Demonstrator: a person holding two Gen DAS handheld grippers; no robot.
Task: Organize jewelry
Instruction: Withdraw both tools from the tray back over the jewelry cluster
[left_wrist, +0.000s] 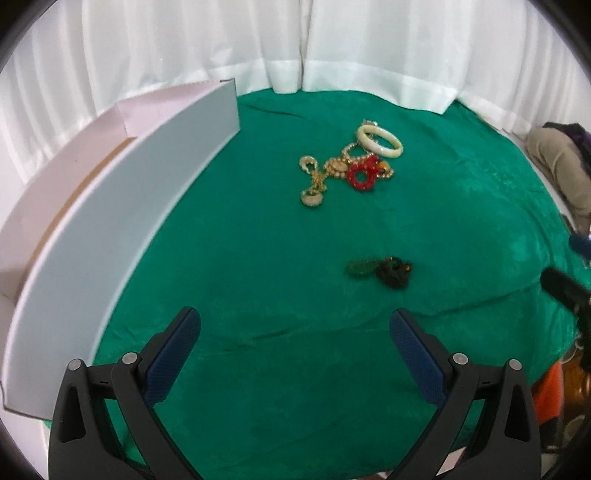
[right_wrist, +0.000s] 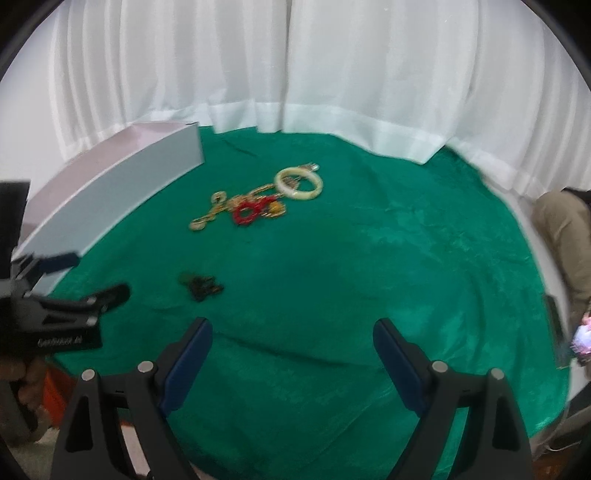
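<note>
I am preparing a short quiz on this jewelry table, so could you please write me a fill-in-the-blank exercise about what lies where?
1. The cloth covering the table is ____.
2. The cream bangle lies at the far end of a pile that also holds a ____ ring-shaped piece.
3. The long white box stands along the ____ edge of the cloth in both views.
4. Both tongs, left and right, are ____, with nothing between them.

Missing words: green; red; left; open
</note>
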